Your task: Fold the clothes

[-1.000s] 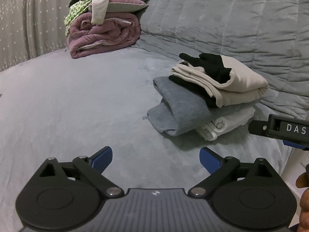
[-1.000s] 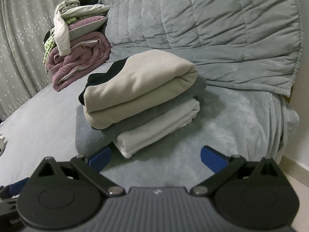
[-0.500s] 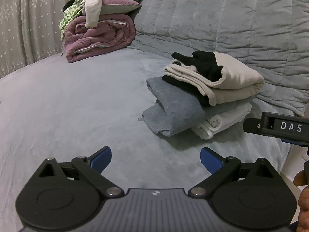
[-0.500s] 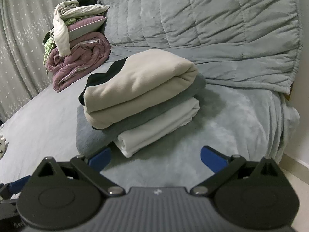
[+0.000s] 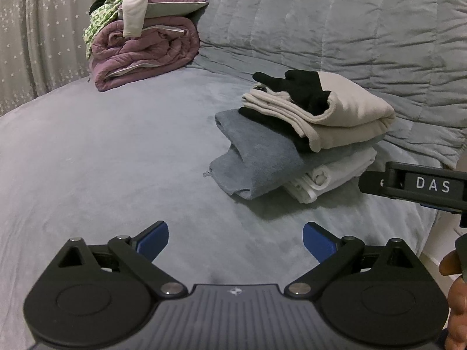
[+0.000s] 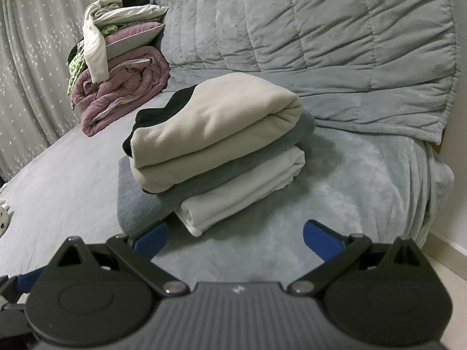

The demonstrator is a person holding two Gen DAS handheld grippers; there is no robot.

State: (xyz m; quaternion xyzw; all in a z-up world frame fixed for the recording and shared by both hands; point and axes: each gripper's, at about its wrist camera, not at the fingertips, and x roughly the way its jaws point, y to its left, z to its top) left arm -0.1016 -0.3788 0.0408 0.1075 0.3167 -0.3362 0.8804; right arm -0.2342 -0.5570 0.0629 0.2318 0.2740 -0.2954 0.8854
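Only readable text: white letters "DAS" on the black body of the right gripper (image 5: 414, 188), seen at the right edge of the left wrist view.

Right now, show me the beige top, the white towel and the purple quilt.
beige top (image 6: 216, 119): right wrist view, its upper face.
white towel (image 6: 248, 189): right wrist view, its side.
purple quilt (image 5: 146, 52): left wrist view, its rolled front.

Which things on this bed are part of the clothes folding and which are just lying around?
Part of the job:
- folded stack: beige and black garment, grey towel, white cloth
- left gripper and right gripper, both open and empty

Lying about:
- rolled purple quilt with pillow and loose clothes on top
- grey bedspread
- starred curtain
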